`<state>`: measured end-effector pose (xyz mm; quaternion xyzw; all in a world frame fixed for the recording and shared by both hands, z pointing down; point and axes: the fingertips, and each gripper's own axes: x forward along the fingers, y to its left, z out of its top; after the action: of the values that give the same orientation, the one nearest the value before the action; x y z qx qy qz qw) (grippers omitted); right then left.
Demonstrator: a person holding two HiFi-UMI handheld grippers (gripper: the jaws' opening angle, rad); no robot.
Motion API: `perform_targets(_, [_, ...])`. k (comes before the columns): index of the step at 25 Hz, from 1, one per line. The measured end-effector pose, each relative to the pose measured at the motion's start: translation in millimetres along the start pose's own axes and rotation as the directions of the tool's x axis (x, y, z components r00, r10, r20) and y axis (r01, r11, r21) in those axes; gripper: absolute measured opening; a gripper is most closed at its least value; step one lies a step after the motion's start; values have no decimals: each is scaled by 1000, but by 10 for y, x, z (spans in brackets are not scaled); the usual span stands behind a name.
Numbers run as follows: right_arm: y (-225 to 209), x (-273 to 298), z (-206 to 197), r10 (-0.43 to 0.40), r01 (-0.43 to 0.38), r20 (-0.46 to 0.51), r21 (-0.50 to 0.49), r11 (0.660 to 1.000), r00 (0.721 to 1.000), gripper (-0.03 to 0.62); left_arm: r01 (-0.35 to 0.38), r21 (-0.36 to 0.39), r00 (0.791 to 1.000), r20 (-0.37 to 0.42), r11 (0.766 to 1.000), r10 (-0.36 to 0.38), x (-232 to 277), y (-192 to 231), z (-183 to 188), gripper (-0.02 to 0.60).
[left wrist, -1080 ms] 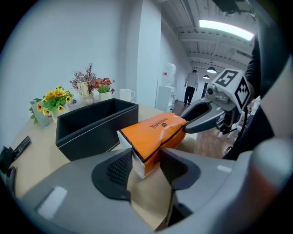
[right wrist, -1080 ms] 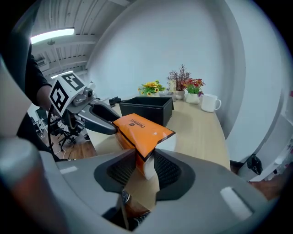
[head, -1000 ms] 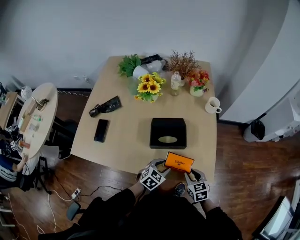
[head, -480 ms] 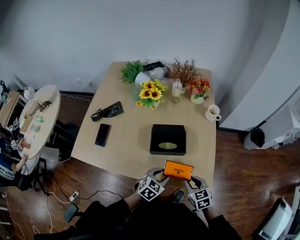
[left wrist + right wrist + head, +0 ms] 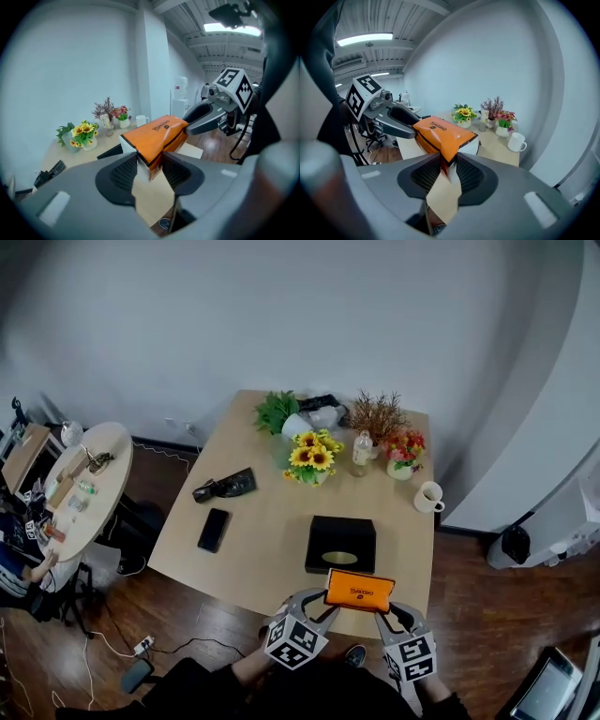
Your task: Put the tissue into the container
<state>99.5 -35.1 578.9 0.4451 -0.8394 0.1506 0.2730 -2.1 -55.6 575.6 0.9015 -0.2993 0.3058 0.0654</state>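
The tissue is an orange pack (image 5: 359,590) held in the air over the table's near edge, just in front of the black container (image 5: 340,545), whose top has an oval slot. My left gripper (image 5: 324,602) is shut on the pack's left end. My right gripper (image 5: 385,607) is shut on its right end. In the left gripper view the pack (image 5: 157,136) runs from my left gripper (image 5: 150,166) to the right gripper (image 5: 206,119). In the right gripper view the pack (image 5: 443,133) sits pinched in my right gripper (image 5: 449,168), with the left gripper (image 5: 401,124) on its far end.
On the wooden table (image 5: 262,540) lie a black phone (image 5: 214,530) and a black pouch (image 5: 225,486). Sunflowers (image 5: 311,457), plants, a bottle (image 5: 362,453) and a white mug (image 5: 429,497) stand along the far side. A round side table (image 5: 80,486) is at the left.
Both grippers have raised the orange pack together and brought it closer to the black container's near edge. The head view has shifted.
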Motion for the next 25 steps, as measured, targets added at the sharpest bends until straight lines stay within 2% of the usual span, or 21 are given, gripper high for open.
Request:
perform_targets(4, [50, -102, 428, 21, -19, 45, -45, 999, 999, 106, -20, 19, 999, 34, 1000, 20, -276, 182, 289, 149])
perform_targets(8, [62, -179, 771, 12, -3, 94, -96, 995, 995, 106, -82, 39, 994, 73, 996, 79, -481, 326, 526, 149])
perform_targets(17, [25, -296, 1302, -1, 30, 179, -158, 987, 984, 104, -186, 60, 976, 124, 981, 177, -767, 548, 934, 147])
perform_targets(21, [-28, -274, 1454, -4, 40, 197, -182, 982, 980, 103, -194, 49, 973, 136, 980, 186, -763, 660, 1025, 147])
perform_targets(25, [-123, -92, 1442, -5, 37, 174, -182, 983, 985, 103, -182, 21, 977, 117, 983, 179, -603, 793, 972, 147])
